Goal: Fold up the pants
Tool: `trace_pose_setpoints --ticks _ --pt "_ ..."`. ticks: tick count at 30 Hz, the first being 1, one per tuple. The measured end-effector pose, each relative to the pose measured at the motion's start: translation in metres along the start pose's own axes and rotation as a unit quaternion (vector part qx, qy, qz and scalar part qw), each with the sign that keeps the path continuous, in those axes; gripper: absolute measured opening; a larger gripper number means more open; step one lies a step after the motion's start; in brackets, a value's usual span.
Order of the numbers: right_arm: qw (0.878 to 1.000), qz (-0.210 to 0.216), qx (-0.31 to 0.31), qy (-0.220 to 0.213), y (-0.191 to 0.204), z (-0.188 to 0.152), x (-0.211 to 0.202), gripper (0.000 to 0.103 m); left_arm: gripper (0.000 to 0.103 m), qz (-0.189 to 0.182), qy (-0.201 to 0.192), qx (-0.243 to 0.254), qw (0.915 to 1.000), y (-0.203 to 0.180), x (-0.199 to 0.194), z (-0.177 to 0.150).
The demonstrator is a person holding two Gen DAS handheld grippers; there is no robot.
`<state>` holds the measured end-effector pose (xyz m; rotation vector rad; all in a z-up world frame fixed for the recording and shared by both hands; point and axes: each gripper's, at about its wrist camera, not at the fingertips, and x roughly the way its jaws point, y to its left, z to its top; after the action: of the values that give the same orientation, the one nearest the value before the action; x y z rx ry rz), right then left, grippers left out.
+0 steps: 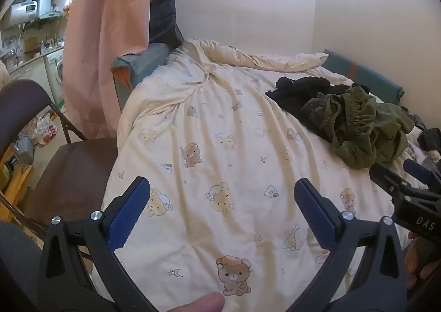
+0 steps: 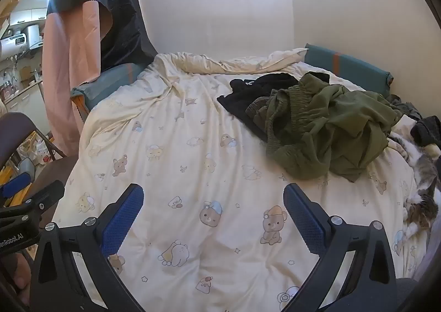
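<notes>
Left gripper [image 1: 222, 203], right gripper [image 2: 213, 208]: tilted down over duvet [image 2: 193, 146], both spread wide, empty.

We note matt black plastic arms on the left gripper [image 1: 222, 210], its pads [image 1: 129, 212] a stippled blue rubbery surface, with bright metal screw heads. Beneath the claw, the duvet [image 1: 220, 146] is soft, creased printed cloth. Beyond and right of the claw, the green pants [image 2: 330, 130] are matt, crumpled woven fabric.
</notes>
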<state>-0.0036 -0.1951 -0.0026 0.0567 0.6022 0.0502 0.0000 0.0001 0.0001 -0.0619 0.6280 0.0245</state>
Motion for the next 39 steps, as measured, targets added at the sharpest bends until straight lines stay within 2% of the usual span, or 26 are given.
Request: trace_pose_setpoints --ticks 39 --pt "1.000 0.003 0.002 0.000 -0.0007 -0.0005 -0.0017 0.103 0.103 0.000 -0.004 0.007 1.0000 -0.0019 -0.0012 0.0016"
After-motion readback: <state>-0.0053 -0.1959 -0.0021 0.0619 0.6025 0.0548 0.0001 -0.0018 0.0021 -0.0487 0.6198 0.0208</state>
